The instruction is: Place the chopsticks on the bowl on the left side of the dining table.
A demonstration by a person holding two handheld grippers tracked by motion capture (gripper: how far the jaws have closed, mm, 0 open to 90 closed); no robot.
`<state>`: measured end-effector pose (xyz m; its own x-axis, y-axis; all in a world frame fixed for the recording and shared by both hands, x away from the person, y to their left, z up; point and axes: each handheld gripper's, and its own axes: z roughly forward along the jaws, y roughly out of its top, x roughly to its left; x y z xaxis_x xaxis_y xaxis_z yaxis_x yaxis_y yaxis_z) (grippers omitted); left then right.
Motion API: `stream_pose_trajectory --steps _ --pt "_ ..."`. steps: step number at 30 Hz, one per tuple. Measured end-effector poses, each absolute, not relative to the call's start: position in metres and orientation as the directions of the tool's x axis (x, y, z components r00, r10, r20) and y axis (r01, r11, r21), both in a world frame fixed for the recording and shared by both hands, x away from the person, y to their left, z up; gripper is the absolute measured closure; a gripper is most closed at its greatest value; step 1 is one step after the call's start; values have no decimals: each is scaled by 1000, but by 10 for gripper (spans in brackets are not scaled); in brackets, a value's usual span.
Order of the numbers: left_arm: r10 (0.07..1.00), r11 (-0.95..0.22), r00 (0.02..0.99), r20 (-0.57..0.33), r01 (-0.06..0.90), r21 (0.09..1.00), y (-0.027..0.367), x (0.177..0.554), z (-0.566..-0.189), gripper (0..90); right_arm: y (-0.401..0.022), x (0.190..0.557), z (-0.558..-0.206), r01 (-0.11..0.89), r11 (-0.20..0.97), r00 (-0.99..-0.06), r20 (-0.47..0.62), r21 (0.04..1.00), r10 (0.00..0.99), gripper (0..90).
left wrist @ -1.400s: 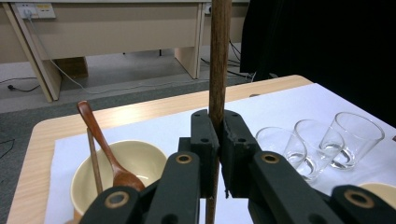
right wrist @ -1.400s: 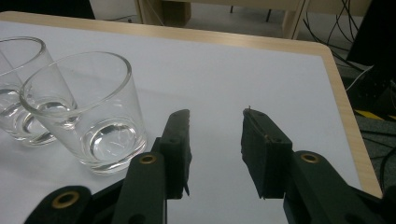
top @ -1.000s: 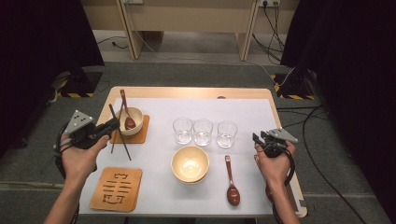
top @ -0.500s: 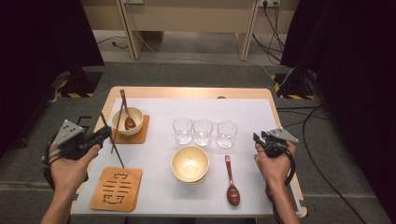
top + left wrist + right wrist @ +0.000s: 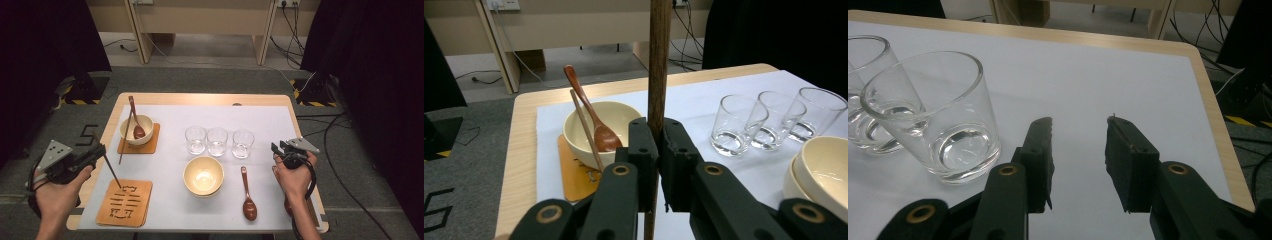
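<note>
Chopstick (image 5: 658,75), a slim dark-brown wooden stick, is clamped between the jaws of the left gripper (image 5: 97,150) at the table's (image 5: 107,120) left edge, its lower tip slanting down to the carved wooden coaster (image 5: 125,202). Behind it, a second chopstick (image 5: 125,137) leans on a cream bowl (image 5: 145,125) holding a brown spoon (image 5: 135,120). Right gripper (image 5: 1078,145), jaws parted and empty, hovers beside three glasses (image 5: 217,141).

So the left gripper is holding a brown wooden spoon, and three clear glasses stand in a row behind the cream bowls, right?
Not quite: the left gripper holds a brown wooden chopstick, not a spoon, as the left gripper view shows. The three clear glasses do stand in a row behind the stacked cream bowls.
</note>
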<state>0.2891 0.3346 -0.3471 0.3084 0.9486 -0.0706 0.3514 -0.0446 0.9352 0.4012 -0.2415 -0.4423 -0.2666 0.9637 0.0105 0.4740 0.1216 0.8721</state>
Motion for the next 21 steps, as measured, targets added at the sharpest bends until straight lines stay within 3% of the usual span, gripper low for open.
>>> stream_pose_trajectory --steps 21 --pt "966 -43 254 -50 347 937 350 315 -350 835 -241 400 -442 471 120 -268 12 874 963 637"
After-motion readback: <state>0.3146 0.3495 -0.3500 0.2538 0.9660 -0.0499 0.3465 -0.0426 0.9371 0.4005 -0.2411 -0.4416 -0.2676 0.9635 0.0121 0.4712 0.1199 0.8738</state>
